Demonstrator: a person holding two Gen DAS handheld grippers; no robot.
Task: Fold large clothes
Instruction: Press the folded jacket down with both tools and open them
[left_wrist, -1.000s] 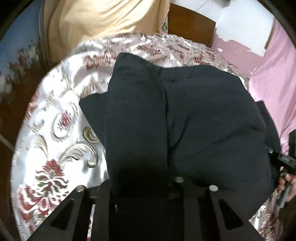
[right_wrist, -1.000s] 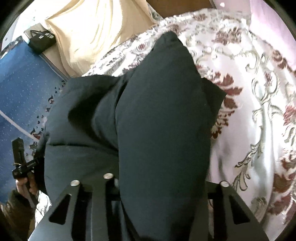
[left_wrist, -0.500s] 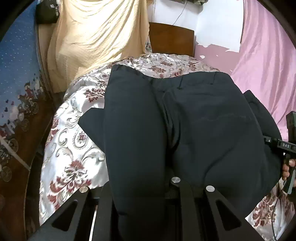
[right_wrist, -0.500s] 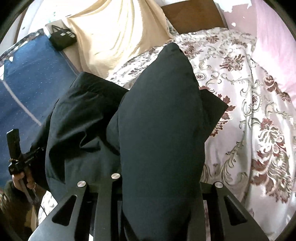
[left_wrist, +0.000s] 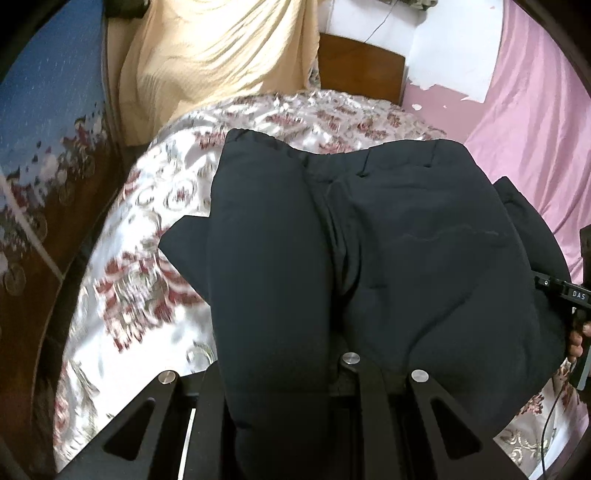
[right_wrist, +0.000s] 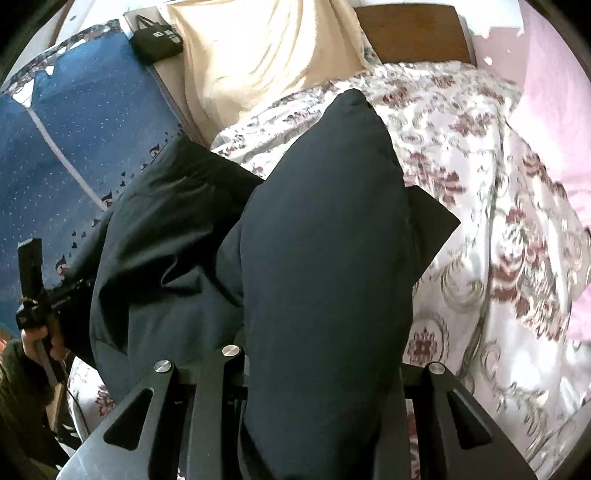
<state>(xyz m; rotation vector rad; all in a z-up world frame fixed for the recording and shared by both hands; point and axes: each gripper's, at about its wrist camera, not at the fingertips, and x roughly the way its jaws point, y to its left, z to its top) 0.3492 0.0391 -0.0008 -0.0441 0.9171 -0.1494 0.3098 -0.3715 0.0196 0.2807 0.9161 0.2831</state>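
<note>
1. Both grippers are up over the bed, and the pair of dark navy trousers hangs from them, draped down towards the floral satin bedspread in white, gold and maroon
2. Left gripper: narrow jaws, a thick fold of the trousers bunched between them and spilling over the fingers, so it is clamped on the cloth
3. Right gripper: same story, jaws narrow, pinching a rounded bulge of the trousers that swells up towards the bedspread's far end
4. In the left wrist view the waistband with its belt loops lies at the far edge of the trousers, above the bedspread, with one dark flap poking out to the left over the pattern
5. The right hand shows at the right edge of that view, gripping its handle beside the bedspread
6. Beyond the bedspread: a pale yellow draped cloth at its far left corner, a brown wooden headboard behind it, a pink sheet along its right side
</note>
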